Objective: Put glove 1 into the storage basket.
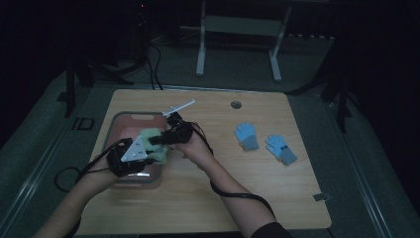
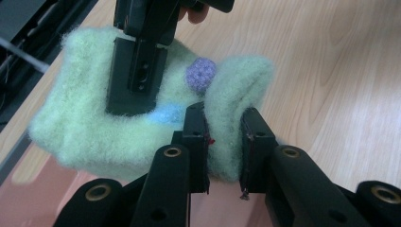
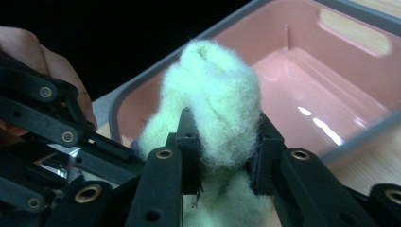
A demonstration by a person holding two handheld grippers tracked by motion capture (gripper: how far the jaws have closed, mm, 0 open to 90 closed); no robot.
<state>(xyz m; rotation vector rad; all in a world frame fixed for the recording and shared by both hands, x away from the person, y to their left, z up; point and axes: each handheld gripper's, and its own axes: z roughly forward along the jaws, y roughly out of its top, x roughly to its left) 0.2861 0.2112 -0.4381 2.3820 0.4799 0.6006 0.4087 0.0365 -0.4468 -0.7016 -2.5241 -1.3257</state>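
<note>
Fuzzy pale-green glove [image 2: 142,127] pinched by left gripper [image 2: 224,142] and right gripper [image 3: 227,151] above pink bin [image 1: 124,130]. Glove's finger shapes lost in bunched fleece; lower edge cut off behind jaws.

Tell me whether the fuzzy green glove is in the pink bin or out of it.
Out: both tongs, left and right, hold the fuzzy pale-green glove up over the grey-rimmed pink plastic bin, bunched between their jaws.

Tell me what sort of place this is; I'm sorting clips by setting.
Probably a dim lab or recording room set up for handling trials: a bare wooden table on a dark floor, a pink bin, and a metal stand's legs behind the table.
</note>
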